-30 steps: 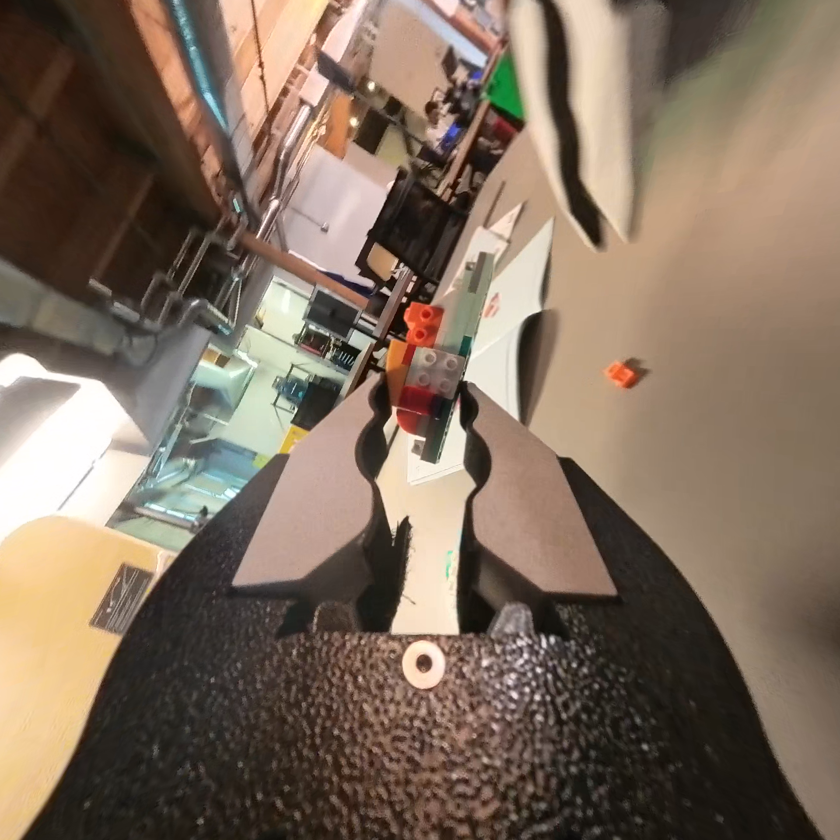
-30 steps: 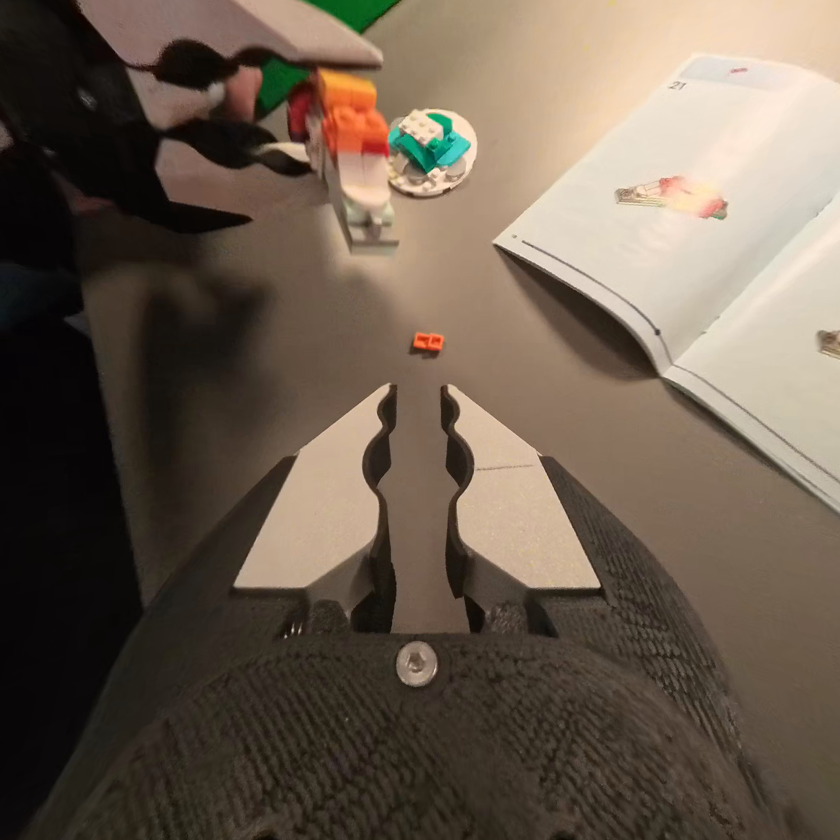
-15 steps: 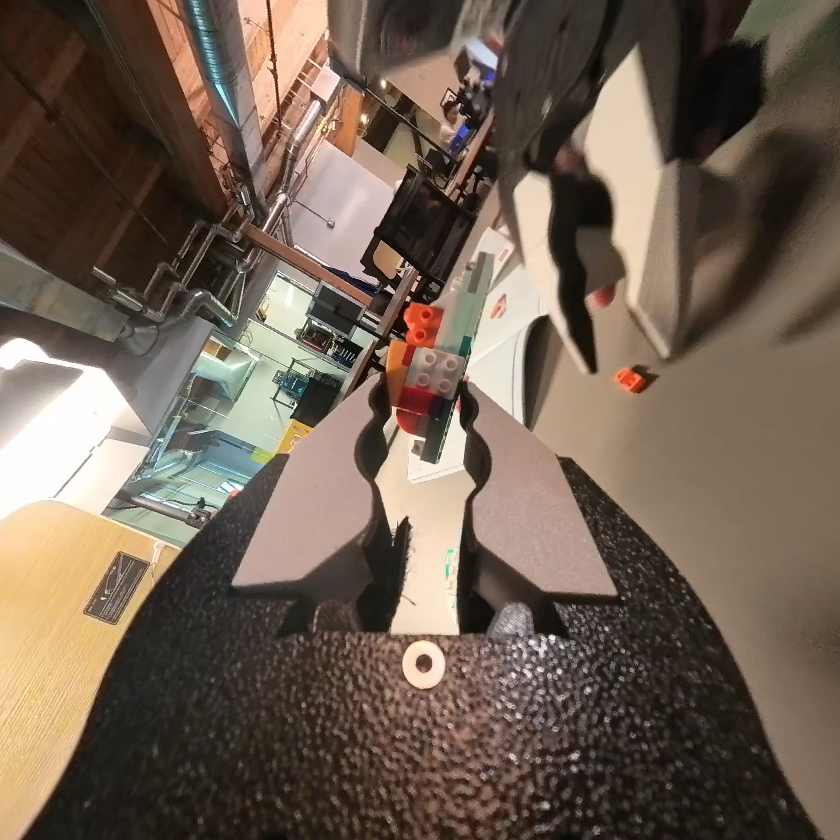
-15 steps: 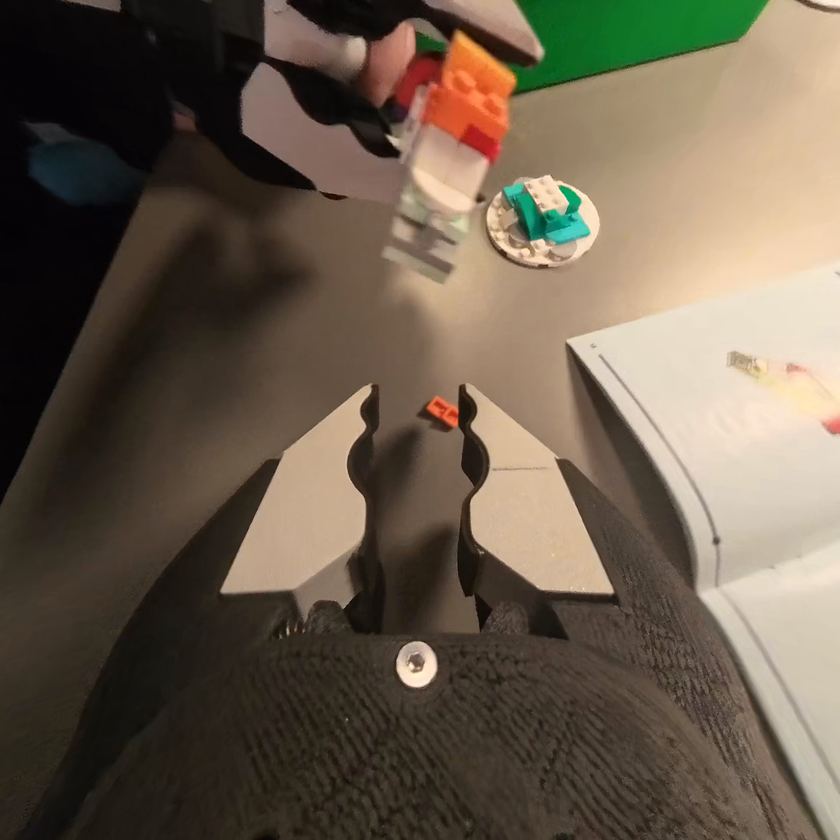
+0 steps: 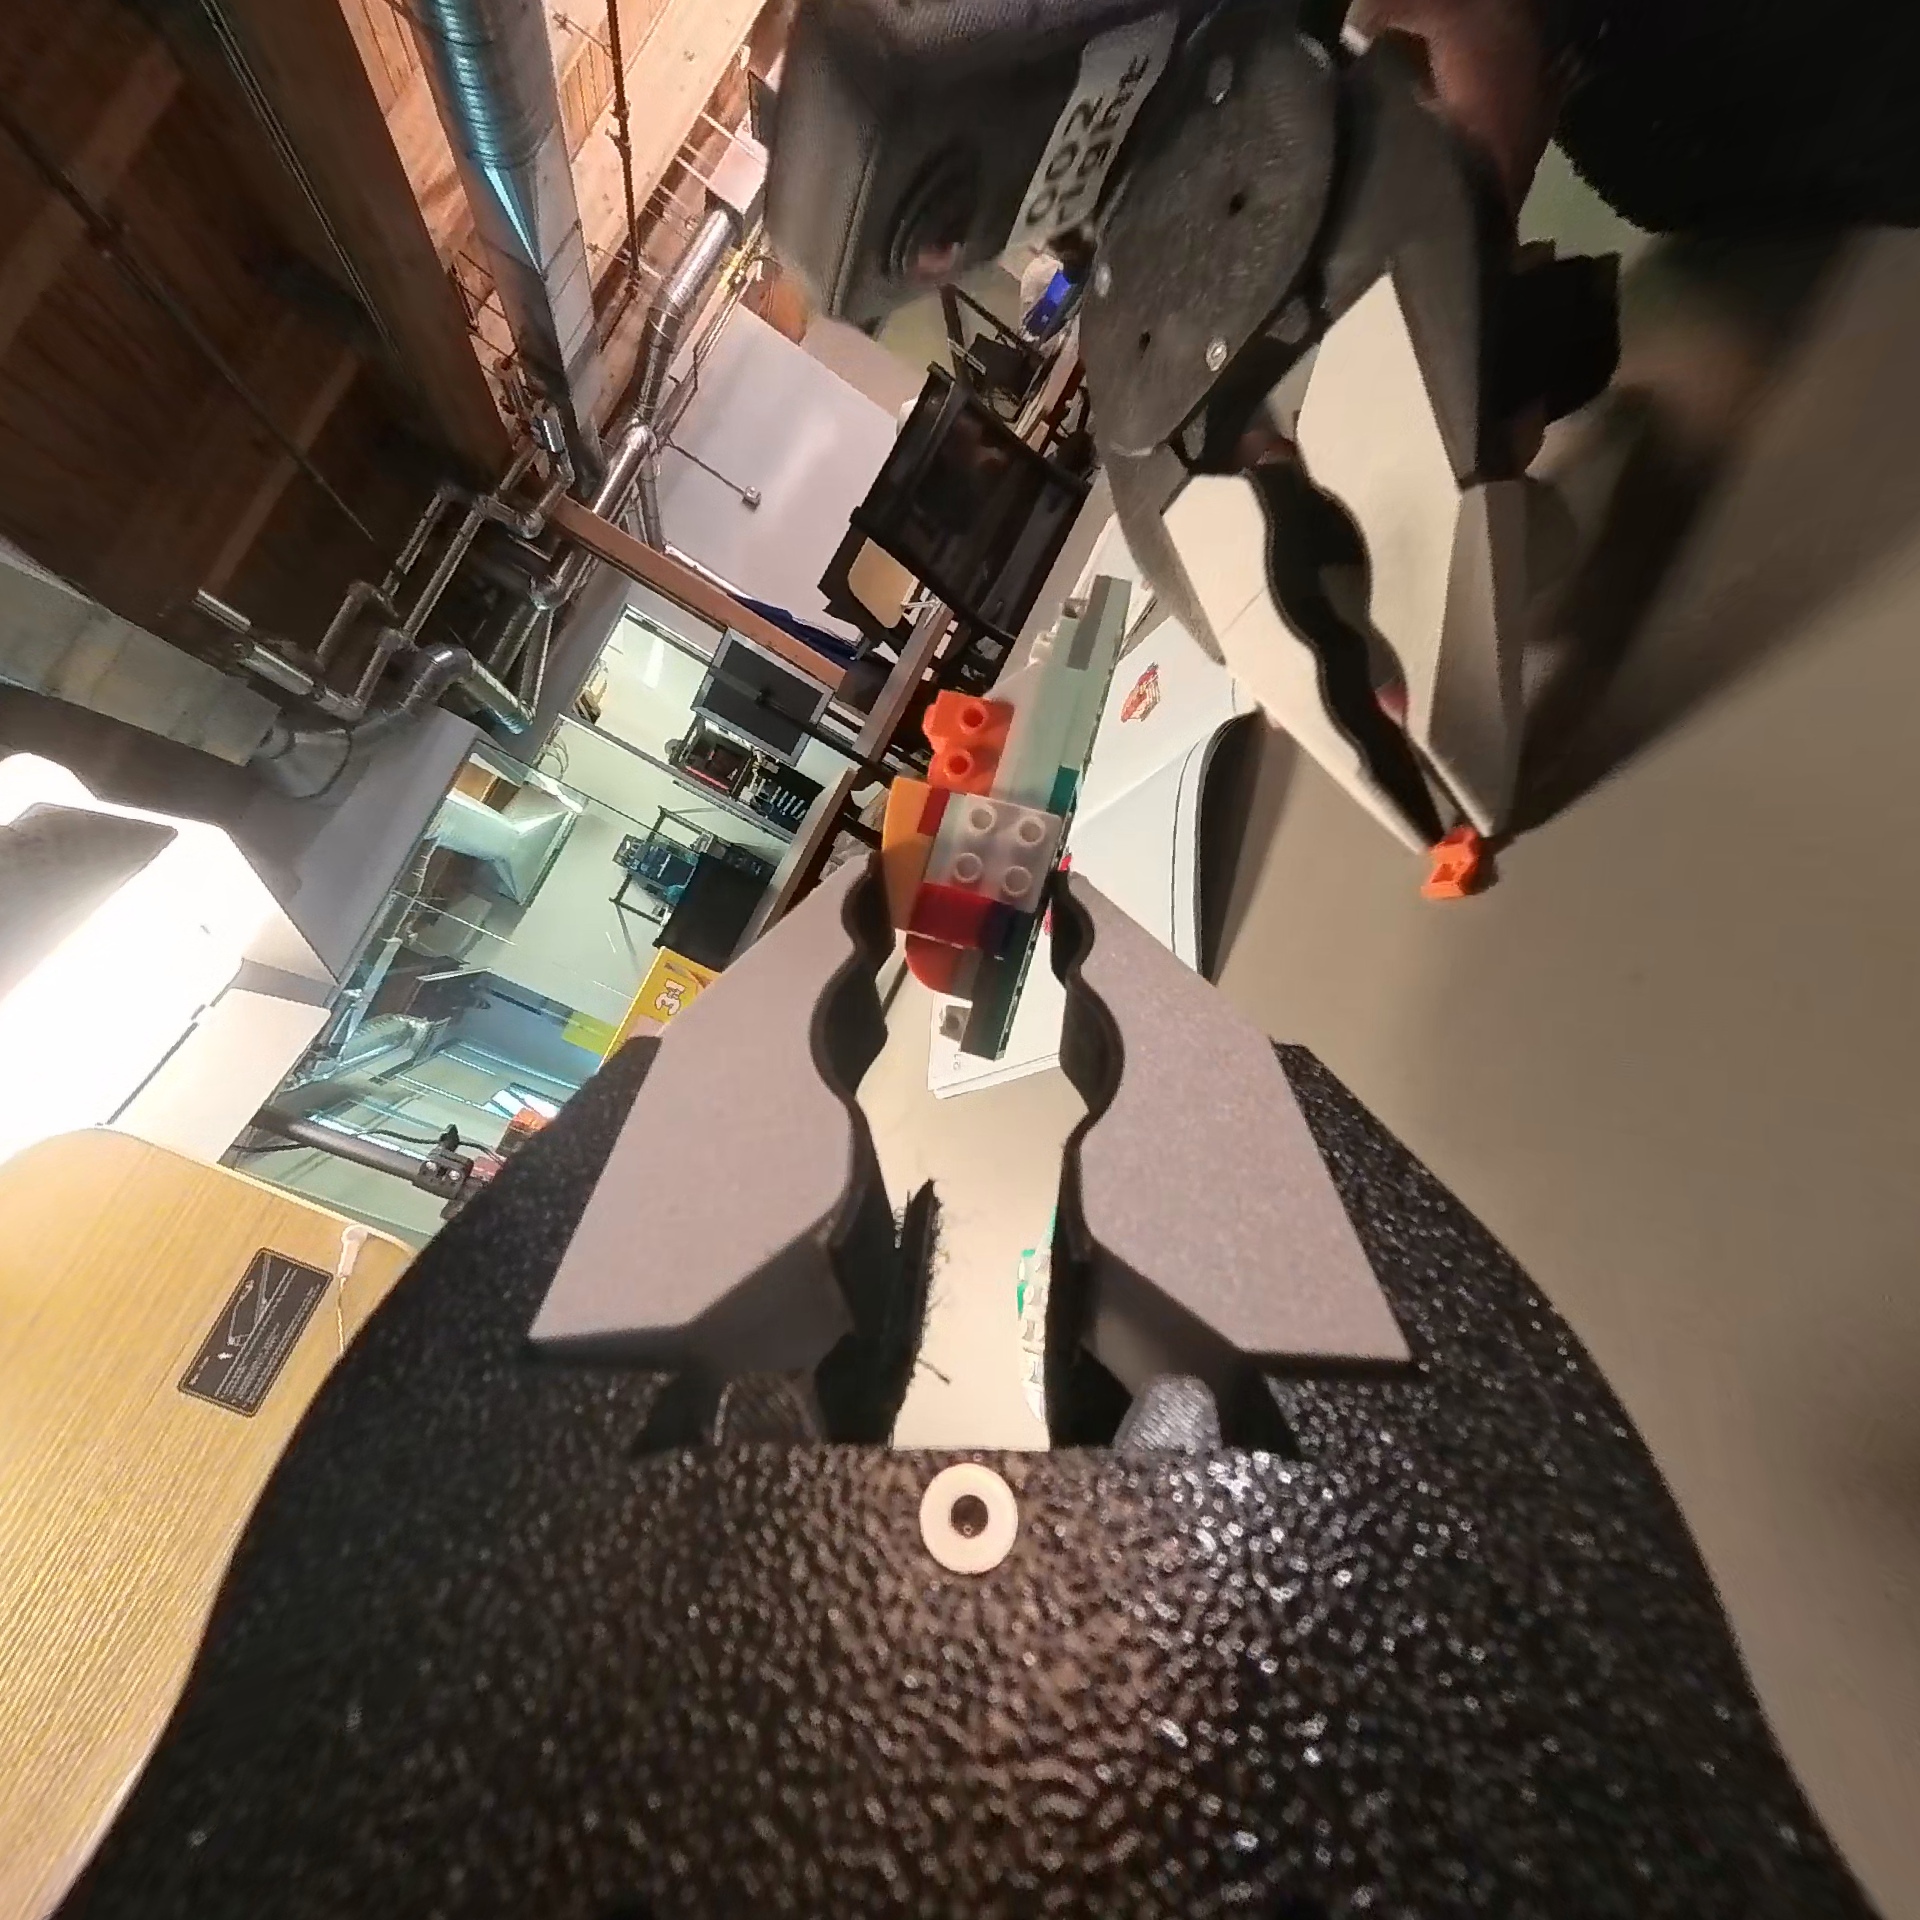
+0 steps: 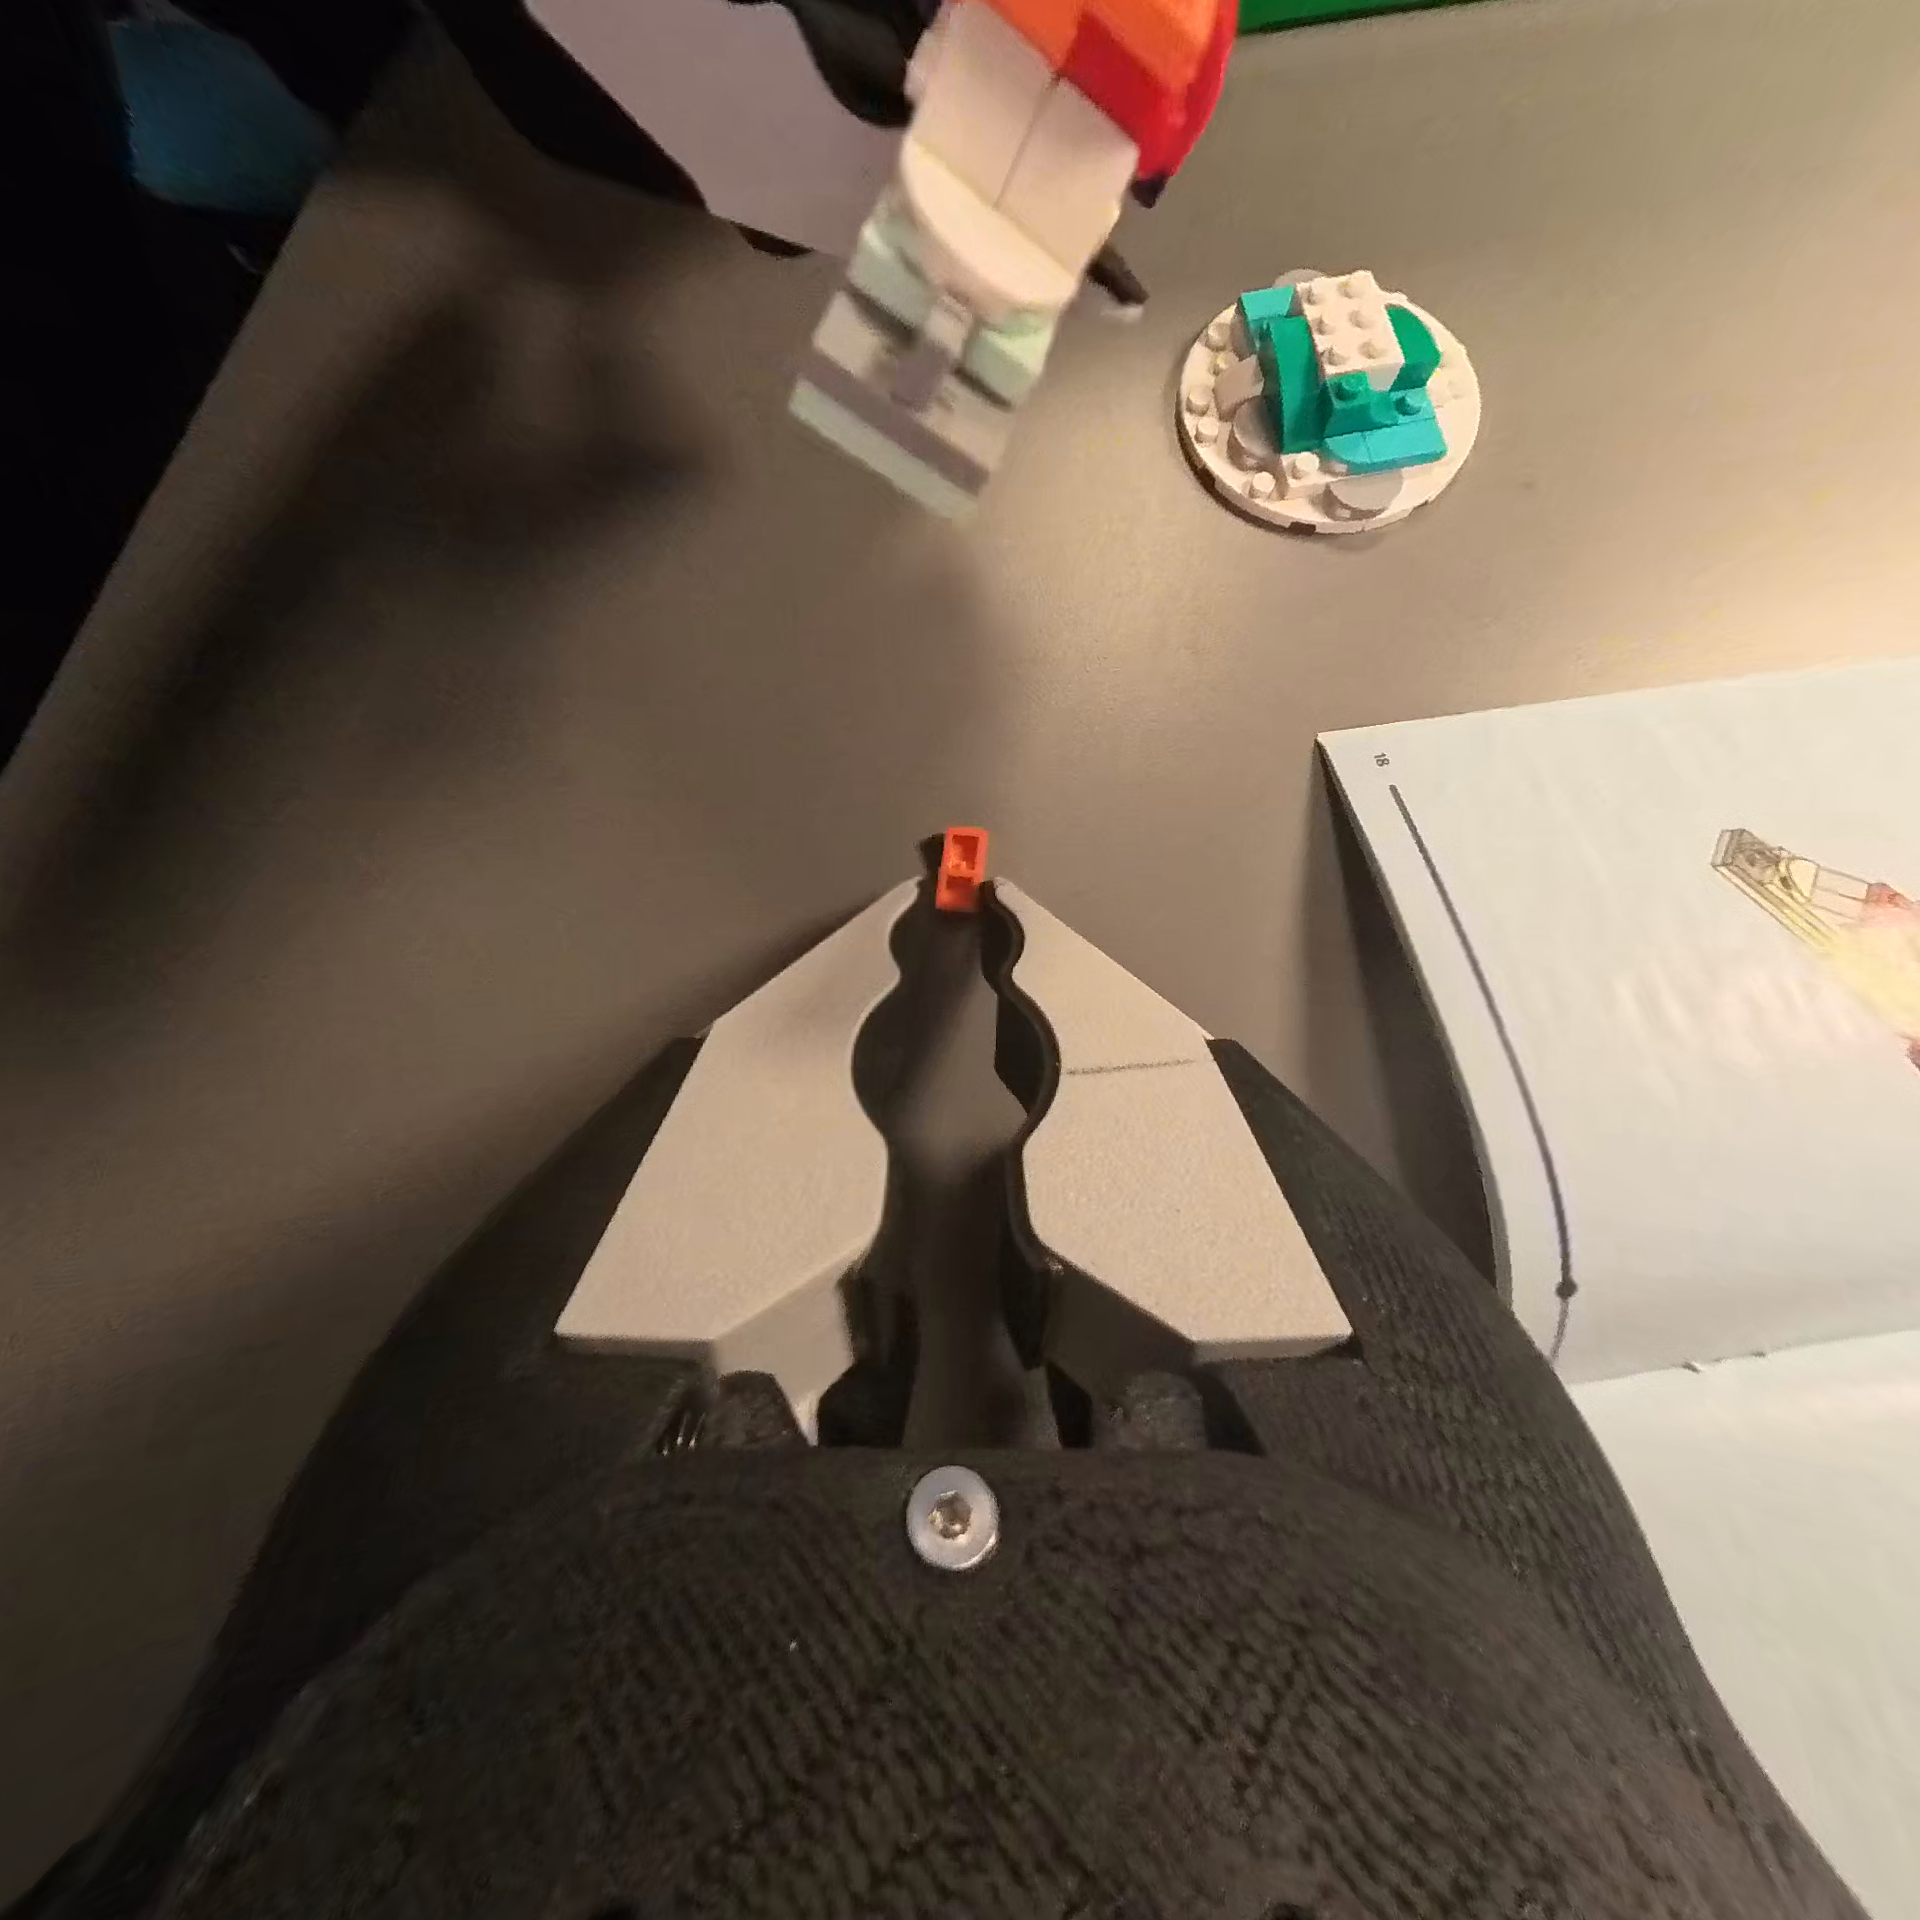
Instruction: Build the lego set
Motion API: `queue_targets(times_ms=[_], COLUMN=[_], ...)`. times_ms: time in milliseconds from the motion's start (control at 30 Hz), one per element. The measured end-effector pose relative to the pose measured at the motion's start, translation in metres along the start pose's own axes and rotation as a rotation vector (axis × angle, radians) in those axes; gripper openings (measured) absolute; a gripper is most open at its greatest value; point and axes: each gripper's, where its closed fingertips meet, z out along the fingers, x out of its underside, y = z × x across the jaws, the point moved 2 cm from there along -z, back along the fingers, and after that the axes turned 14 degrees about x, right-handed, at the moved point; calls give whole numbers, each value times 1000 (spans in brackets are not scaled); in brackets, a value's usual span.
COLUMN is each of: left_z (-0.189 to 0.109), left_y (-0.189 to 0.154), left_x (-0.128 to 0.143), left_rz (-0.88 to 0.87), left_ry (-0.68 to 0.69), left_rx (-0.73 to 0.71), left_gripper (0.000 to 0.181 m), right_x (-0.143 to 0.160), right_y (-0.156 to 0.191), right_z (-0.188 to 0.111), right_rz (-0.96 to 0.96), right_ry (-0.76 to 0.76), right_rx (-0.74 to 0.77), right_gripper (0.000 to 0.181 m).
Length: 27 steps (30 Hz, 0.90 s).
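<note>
My left gripper [image 5: 961,894] is shut on a lego model [image 5: 997,800] of orange, red, white and pale green bricks and holds it above the table. The model also shows at the top of the right wrist view [image 6: 997,260], blurred. My right gripper [image 6: 958,888] is shut on a small orange brick [image 6: 960,871] at its fingertips, down on the grey table [image 6: 520,831]. In the left wrist view the right gripper [image 5: 1444,831] pinches the same orange brick [image 5: 1455,871] to the right of the model.
A round white plate with teal and white bricks [image 6: 1330,400] stands on the table beyond my right gripper. An open instruction booklet [image 6: 1662,1039] lies to the right. A green box edge [image 6: 1455,16] is at the far side. Spacing between my two grippers at the tips: around 11 cm.
My right gripper moved forward and closed on the small orange brick. The left gripper brought the model closer and higher in the right wrist view.
</note>
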Motion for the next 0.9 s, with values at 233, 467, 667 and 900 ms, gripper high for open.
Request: queue_targets(times_ms=[233, 467, 667, 900], left_z=[-2, -6, -6, -5], left_y=[3, 11, 10, 7], left_x=[1, 3, 2, 1], left_rz=[-18, -66, -68, -66], left_ry=[1, 0, -6, -8], left_rx=[-16, -48, -41, -28], left_gripper=[28, 28, 28, 28], right_x=[0, 9, 16, 16], right_y=[-16, -32, -15, 3], right_z=[-11, -25, -21, -21], right_rz=[-439, -1746, -1961, -2002], right_ry=[92, 334, 283, 283], right_rx=[303, 588, 491, 379], right_gripper=[6, 7, 6, 6])
